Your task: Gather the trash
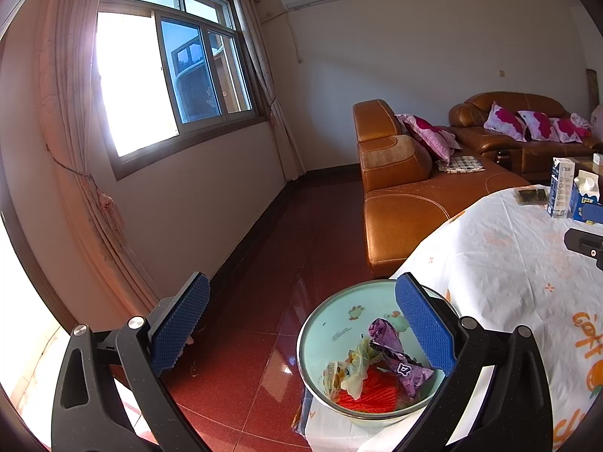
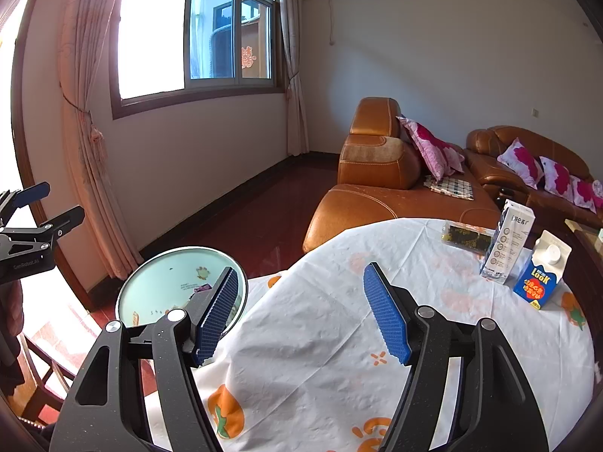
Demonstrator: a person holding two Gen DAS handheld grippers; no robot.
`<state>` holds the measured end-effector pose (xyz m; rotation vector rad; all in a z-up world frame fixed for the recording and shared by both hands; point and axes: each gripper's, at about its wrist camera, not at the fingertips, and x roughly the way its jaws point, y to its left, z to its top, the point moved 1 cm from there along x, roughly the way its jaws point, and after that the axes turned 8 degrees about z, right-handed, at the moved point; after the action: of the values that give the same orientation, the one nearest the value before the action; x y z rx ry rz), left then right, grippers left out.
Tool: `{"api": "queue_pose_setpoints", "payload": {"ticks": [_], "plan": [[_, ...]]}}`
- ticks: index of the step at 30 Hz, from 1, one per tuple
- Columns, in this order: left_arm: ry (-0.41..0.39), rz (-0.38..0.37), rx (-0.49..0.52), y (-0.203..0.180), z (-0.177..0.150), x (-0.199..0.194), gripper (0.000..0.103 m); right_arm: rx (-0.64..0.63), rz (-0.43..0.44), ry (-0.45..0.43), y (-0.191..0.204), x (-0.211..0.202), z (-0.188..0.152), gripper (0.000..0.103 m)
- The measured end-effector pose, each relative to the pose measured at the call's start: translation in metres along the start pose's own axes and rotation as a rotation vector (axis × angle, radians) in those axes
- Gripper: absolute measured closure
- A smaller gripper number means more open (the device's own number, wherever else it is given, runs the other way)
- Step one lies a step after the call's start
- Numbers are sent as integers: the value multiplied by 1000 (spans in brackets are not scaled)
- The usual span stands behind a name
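Left gripper [image 1: 301,329] and right gripper [image 2: 301,312] fingers wide apart, empty; two cartons, tall white-blue milk carton [image 2: 507,243] and short blue gable-top carton [image 2: 542,275], on table [image 2: 320,331].

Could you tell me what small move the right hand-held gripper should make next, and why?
Probably reach forward and to the right toward the blue carton. The right hand-held gripper is open over bare tablecloth with nothing between its pads, and the bowl at the table's edge already holds wrappers. The blue carton, the white carton and a dark packet are not yet collected; the blue carton looks nearest.
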<state>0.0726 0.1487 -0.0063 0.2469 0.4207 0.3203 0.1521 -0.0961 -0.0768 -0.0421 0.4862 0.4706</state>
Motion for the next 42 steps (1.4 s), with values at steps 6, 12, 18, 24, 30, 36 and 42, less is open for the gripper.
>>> {"api": "queue_pose_setpoints", "payload": {"ticks": [6, 12, 18, 24, 30, 36, 42], "plan": [[3, 0, 3, 0, -1, 0, 6, -1, 0, 0, 0, 0, 0, 34], [5, 2, 5, 0, -1, 1, 6, -2, -3, -1, 1, -1, 0, 34], [6, 4, 6, 1, -2, 1, 6, -5, -9, -5, 1, -4, 1, 34], [8, 0, 4, 1, -2, 1, 6, -9, -11, -8, 1, -6, 2, 34], [11, -9, 2, -1, -4, 3, 6, -10, -10, -8, 2, -5, 2, 34], [21, 1, 30, -6, -6, 6, 6, -11, -12, -6, 2, -5, 2, 34], [44, 6, 56, -11, -10, 11, 6, -11, -13, -2, 0, -5, -1, 31]]}}
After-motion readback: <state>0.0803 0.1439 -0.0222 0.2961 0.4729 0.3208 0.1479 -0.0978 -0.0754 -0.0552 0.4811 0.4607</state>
